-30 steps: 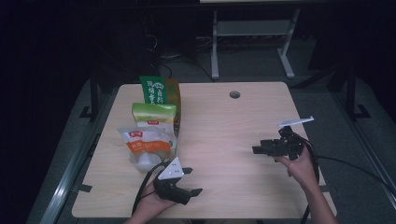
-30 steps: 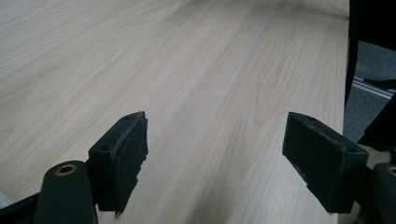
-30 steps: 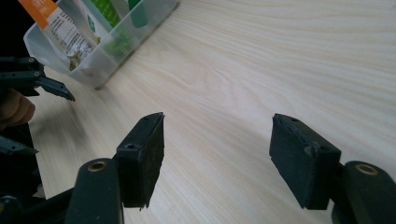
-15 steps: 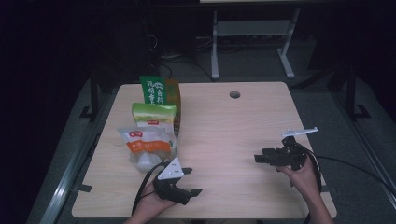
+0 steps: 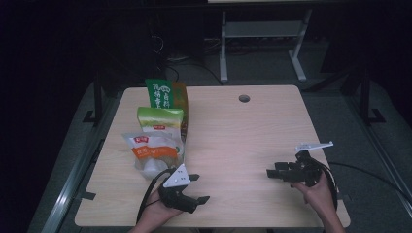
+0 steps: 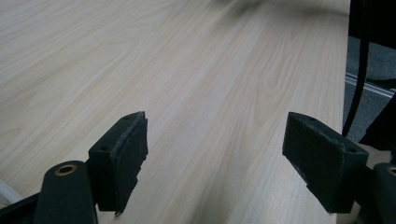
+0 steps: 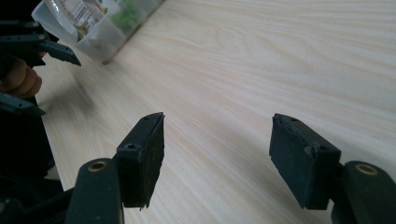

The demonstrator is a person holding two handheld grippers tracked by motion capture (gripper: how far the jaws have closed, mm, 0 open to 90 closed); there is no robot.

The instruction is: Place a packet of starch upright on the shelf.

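The left claw (image 5: 197, 188) sits low in the high view, a little left of the middle. Its two jaws are spread wide with nothing between them. In the left gripper view, the left claw (image 6: 215, 158) has only bare wood in its gap. A hand (image 5: 158, 211) holds it from the bottom edge of the frame.

The right claw (image 5: 273, 173) is at the lower right of the high view. Its jaws are apart too and hold nothing. In the right gripper view, the right claw (image 7: 217, 156) looks across the bare desk (image 7: 261, 70). A hand (image 5: 318, 191) holds it from below.

Just above the left claw, left of the middle in the high view, lies a clear bag with an orange label (image 5: 153, 153). It is near the claw, but the claw is not holding it. Right behind that bag stands a light green bag (image 5: 160, 119). Behind that one stands a dark green box (image 5: 163, 94), near the upper left part of the desk (image 5: 243, 136). The right claw is well apart from all three.
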